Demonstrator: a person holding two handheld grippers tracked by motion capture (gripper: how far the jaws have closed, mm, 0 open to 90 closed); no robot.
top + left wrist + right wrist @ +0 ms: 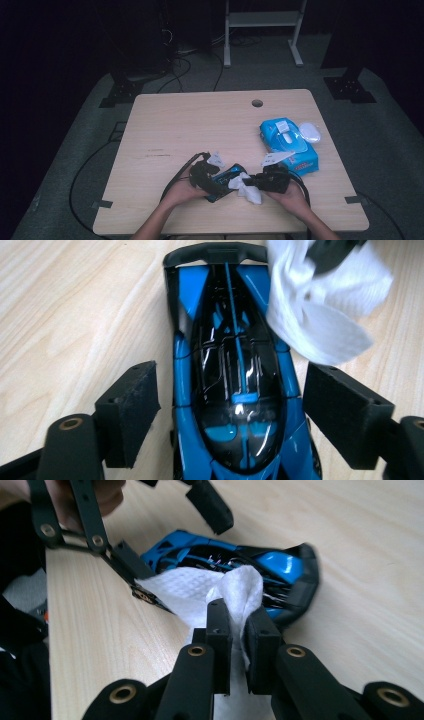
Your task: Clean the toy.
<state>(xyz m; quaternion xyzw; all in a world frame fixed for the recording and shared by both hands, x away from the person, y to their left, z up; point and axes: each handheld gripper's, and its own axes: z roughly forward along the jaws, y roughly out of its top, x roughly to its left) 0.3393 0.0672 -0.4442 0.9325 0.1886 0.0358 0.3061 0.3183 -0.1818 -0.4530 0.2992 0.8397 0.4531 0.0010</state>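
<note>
A blue and black toy car (227, 177) lies on the wooden table (200, 125) near its front edge. My left gripper (230, 380) straddles the car (235, 405); a narrow gap shows between each pad and the car's sides, so it is open. My right gripper (239, 615) is shut on a crumpled white wipe (190, 592) and presses it against the car (280, 565) at one end. In the high view the wipe (247, 189) hangs between the left gripper (210, 182) and the right gripper (252, 181).
A blue pack of wipes (290, 145) lies at the right of the table, with a white oval lid (310, 132) beside it. A cable hole (257, 103) sits near the far edge. Cables trail off the table's front left.
</note>
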